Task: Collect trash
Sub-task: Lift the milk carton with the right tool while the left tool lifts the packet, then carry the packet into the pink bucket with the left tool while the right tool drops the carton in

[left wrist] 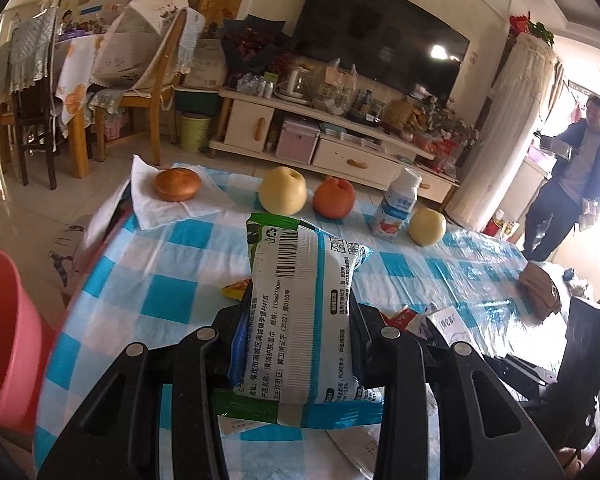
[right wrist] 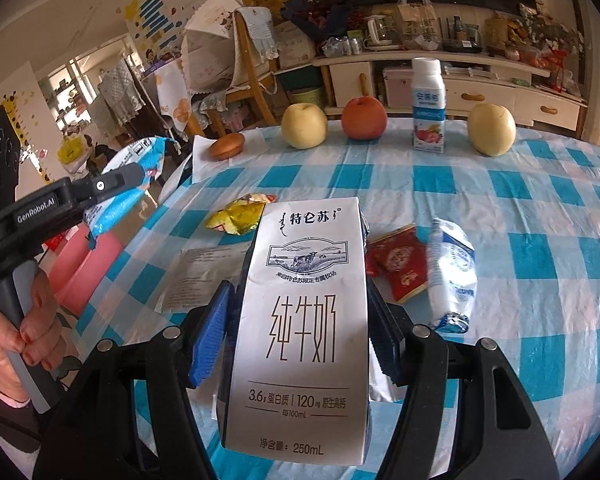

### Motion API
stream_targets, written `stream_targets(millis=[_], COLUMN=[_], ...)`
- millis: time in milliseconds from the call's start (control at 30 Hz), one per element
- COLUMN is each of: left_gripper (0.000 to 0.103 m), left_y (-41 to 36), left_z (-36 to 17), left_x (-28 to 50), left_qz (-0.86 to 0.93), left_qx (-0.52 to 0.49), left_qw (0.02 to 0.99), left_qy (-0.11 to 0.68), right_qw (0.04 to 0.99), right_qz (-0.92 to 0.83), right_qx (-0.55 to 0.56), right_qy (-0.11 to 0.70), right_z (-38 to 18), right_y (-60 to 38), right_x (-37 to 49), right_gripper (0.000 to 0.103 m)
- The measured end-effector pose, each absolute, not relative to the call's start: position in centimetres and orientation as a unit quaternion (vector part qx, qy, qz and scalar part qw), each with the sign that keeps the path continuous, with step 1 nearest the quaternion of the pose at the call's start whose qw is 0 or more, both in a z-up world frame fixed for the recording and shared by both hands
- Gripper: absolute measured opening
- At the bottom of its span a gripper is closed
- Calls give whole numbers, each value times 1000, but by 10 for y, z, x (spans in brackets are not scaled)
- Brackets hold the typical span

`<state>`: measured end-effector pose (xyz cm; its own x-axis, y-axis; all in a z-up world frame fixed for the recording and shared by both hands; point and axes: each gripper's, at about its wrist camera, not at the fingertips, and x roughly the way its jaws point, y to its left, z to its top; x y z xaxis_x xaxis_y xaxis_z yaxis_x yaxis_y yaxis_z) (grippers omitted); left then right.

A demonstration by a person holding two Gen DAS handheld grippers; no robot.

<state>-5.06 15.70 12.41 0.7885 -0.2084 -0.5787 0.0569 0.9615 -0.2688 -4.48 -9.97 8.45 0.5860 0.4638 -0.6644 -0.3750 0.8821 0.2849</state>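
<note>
My left gripper (left wrist: 296,320) is shut on a white, green and blue wet-wipe packet (left wrist: 300,312), held above the checked table near its left edge. The packet and left gripper also show in the right wrist view (right wrist: 128,184). My right gripper (right wrist: 300,320) is shut on a white milk carton (right wrist: 302,320), held above the table. On the table lie a yellow wrapper (right wrist: 238,218), a red wrapper (right wrist: 400,260), a crumpled white and blue packet (right wrist: 452,272) and a flat clear sachet (right wrist: 200,276).
A pink bin (left wrist: 4,340) stands on the floor left of the table. At the table's far edge stand a bun on a napkin (left wrist: 177,184), two yellow pears (left wrist: 283,190), a red apple (left wrist: 335,197) and a yogurt bottle (left wrist: 396,208). A person (left wrist: 572,184) stands at the right.
</note>
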Motion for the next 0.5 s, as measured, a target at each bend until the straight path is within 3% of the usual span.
stream_targets(millis=[500], left_gripper=[40], left_y=[194], left_z=[128], left_x=[-55], left_qz=[-14], left_qx=[-131], left_qw=[944], left_qy=[304], right_qw=[881], right_qz=[261], right_qx=[43], right_qy=[392], right_z=[88], right_y=[-65], right_x=[-44], right_gripper=[65])
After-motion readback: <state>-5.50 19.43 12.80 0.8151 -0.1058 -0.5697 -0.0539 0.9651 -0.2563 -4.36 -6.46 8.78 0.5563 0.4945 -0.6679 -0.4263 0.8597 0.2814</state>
